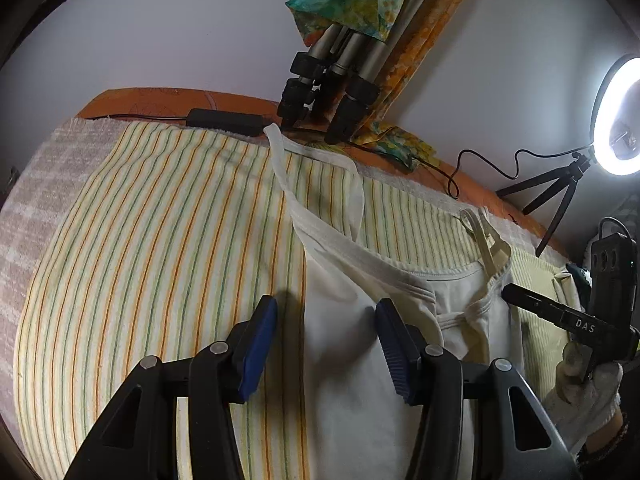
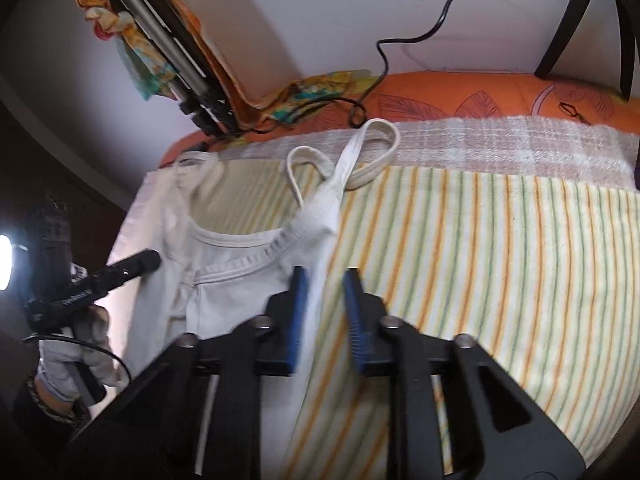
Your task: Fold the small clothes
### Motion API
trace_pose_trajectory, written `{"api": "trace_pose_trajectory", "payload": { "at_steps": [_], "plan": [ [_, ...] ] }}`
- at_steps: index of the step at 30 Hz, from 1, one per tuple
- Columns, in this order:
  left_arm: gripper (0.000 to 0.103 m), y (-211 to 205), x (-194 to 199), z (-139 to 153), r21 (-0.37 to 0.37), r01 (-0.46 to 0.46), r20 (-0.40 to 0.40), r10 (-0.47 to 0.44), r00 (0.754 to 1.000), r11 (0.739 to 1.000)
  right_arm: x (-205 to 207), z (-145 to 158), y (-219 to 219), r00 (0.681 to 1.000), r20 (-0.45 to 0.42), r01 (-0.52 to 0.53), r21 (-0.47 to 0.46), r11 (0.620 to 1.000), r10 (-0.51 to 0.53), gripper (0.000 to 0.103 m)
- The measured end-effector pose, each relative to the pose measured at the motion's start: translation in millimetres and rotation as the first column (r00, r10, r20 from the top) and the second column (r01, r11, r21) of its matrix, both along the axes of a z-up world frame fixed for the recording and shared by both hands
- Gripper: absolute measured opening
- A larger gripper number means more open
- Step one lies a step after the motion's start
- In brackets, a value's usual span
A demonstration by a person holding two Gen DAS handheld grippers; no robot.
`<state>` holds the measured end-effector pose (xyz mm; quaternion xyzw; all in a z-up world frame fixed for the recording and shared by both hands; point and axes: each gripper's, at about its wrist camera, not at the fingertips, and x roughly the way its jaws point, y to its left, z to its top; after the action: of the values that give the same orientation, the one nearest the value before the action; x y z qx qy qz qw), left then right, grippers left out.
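Ring light [image 1: 618,120] glare, fisheye-warped edges

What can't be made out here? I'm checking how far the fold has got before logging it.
- White undershirt: its lower part is hidden in the left wrist view by the left gripper and the bottom edge.
- The same lower part is hidden in the right wrist view by the right gripper, with motion blur around it.
- Ring light: cut off by the right edge.
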<state>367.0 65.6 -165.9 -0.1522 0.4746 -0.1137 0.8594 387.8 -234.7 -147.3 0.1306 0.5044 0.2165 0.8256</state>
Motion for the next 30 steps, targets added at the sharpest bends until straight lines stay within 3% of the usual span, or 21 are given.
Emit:
{"api": "trace_pose_trajectory", "payload": {
  "at_steps": [4,9,11,15,17,20,30],
  "plan": [
    [0.054,1.5,9.0,-0.1,-0.014,-0.009,0.005,0.009,1.000,1.000,4.9,3.1,-7.7,1.000,0.011,0.002,0.012,1.000,-0.002,0.014],
    [0.052,-1.0,17.4,-1.3,-0.028,-0.007,0.017,0.008,1.000,1.000,4.6,8.8,-19.4,1.000,0.008,-0.019,0.159,0.987,0.018,0.020],
    [0.039,-4.1,20.1,-1.6,-0.014,0.000,0.022,0.001,1.000,1.000,6.8,7.5,-15.7,1.000,0.005,-0.029,0.150,0.988,0.028,0.020],
    [0.028,-7.0,24.4,-2.0,0.003,-0.003,0.028,0.003,1.000,1.000,14.4,-2.6,-5.4,0.999,-0.018,-0.025,0.113,0.993,0.027,0.020],
    [0.014,-8.0,26.8,-2.8,0.016,-0.005,0.033,0.005,0.999,1.000,14.5,-3.9,-2.6,1.000,-0.013,-0.023,0.110,0.994,0.025,0.020],
    [0.002,-3.9,28.7,-3.5,-0.011,-0.019,0.033,0.019,0.999,1.000,12.3,-2.2,-1.1,1.000,-0.009,-0.018,0.112,0.994,0.020,0.009],
    [0.001,0.3,11.0,22.5,-0.053,-0.007,0.091,0.012,0.996,0.999,-4.8,25.2,-0.8,0.998,0.068,-0.008,0.148,0.989,-0.002,0.007]
  ]
}}
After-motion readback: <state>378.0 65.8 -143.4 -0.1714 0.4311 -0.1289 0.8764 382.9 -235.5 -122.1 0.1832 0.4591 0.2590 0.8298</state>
